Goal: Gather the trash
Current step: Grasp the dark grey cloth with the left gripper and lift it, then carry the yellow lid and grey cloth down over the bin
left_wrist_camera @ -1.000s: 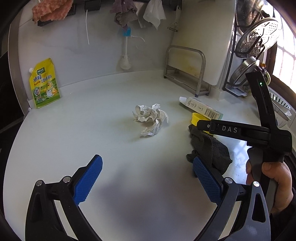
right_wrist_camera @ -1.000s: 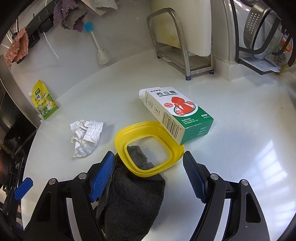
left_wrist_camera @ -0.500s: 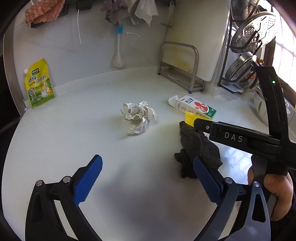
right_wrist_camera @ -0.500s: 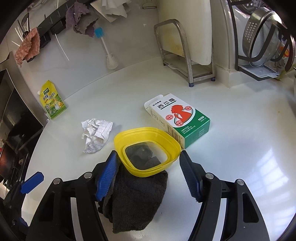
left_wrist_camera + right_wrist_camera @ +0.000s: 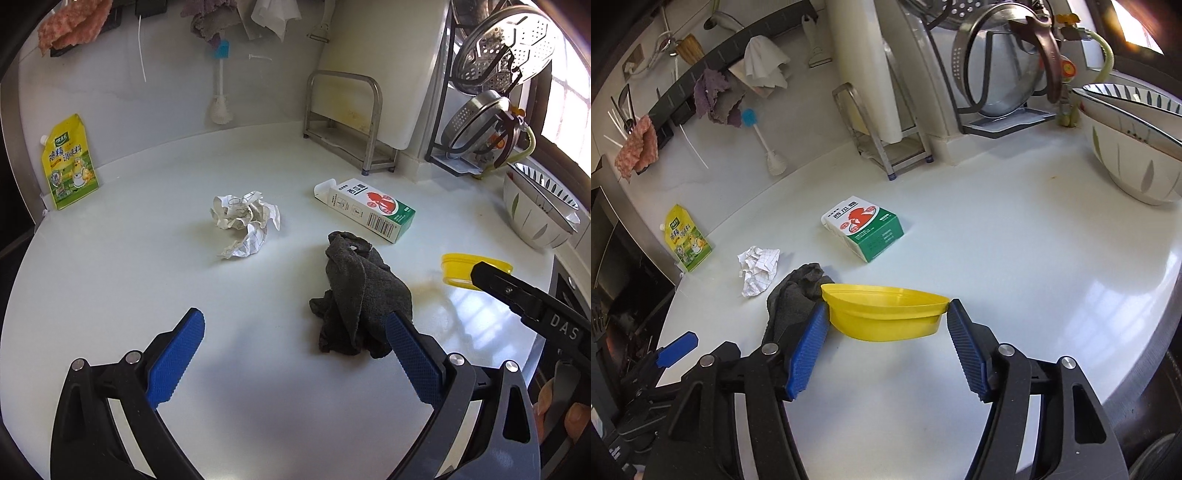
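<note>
A yellow plastic container (image 5: 882,314) hangs tilted above the white counter (image 5: 1015,258) between the blue pads of my right gripper (image 5: 886,310), whose jaws are closing on its rim. It also shows at the right in the left wrist view as the yellow container (image 5: 465,269). Crumpled checked paper (image 5: 243,221) (image 5: 759,267) lies mid-counter. A green and white carton (image 5: 369,212) (image 5: 864,227) lies on its side beyond a dark grey rag (image 5: 358,291) (image 5: 794,295). My left gripper (image 5: 293,321) stands open over bare counter, its right finger close to the rag.
A yellow seasoning pouch (image 5: 70,162) leans on the back wall at the left. A metal rack (image 5: 347,122) with a white board and a pot rack (image 5: 480,122) stand at the back right. A patterned bowl (image 5: 1137,147) sits far right. A dish brush (image 5: 220,96) stands against the wall.
My right gripper closed on the yellow container, lifted it off the dark rag and carried it to the right. The left gripper drifted sideways, still open.
</note>
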`<state>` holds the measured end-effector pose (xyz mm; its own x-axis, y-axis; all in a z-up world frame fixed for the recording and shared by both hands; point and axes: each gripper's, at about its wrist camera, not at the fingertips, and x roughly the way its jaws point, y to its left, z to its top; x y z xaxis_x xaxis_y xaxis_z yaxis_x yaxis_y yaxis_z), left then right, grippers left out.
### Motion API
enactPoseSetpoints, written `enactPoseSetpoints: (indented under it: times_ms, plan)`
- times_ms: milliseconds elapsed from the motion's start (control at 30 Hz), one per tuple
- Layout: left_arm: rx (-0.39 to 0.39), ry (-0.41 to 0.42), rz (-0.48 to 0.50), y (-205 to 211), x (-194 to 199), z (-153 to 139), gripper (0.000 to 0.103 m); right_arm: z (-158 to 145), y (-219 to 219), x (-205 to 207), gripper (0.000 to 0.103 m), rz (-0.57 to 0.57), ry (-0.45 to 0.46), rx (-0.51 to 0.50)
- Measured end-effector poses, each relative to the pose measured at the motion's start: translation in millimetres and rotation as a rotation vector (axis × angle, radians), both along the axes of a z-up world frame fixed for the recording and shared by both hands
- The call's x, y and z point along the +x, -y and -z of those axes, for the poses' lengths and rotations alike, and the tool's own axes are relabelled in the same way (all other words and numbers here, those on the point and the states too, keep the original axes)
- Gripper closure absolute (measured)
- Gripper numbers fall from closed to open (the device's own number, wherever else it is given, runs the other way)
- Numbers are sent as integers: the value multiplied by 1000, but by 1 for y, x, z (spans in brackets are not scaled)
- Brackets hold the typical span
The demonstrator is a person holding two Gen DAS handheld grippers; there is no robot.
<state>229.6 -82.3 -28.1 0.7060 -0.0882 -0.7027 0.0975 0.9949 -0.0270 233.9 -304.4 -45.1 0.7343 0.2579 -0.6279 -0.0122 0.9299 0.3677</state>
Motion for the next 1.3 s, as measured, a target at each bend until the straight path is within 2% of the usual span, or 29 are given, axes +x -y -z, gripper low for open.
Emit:
enactPoseSetpoints:
  times_ms: [267,467,533,600,667,733,767,800,900,1067,1300]
  plan:
    - [65,32,-29,25,10,5,6,-8,22,-23,40,57,37,6]
    - [102,10,-55,39,27,13,8,-7,30,-24,40,63,39,44]
    - [107,-5,-49,43,31,16,15,-5,30,-22,40,61,34,52]
    - [97,-44,-38,45,37,21,32,-4,30,-21,40,59,27,57]
    - [78,-69,-41,46,40,26,39,-3,30,-21,40,56,25,64]
    - [64,-69,-33,46,40,27,52,-3,30,-21,40,54,28,62]
    - [63,-65,-25,48,38,27,66,-4,29,-21,40,53,29,60]
    - [65,-63,-18,49,37,27,74,-4,28,-21,40,51,30,59]
    - [60,-49,-12,47,31,24,84,-3,25,-21,40,46,28,45]
    - [29,-30,-1,32,13,13,91,-5,23,-25,40,43,40,35]
    - [41,8,-8,4,-34,-5,92,-8,15,-47,40,28,54,15]
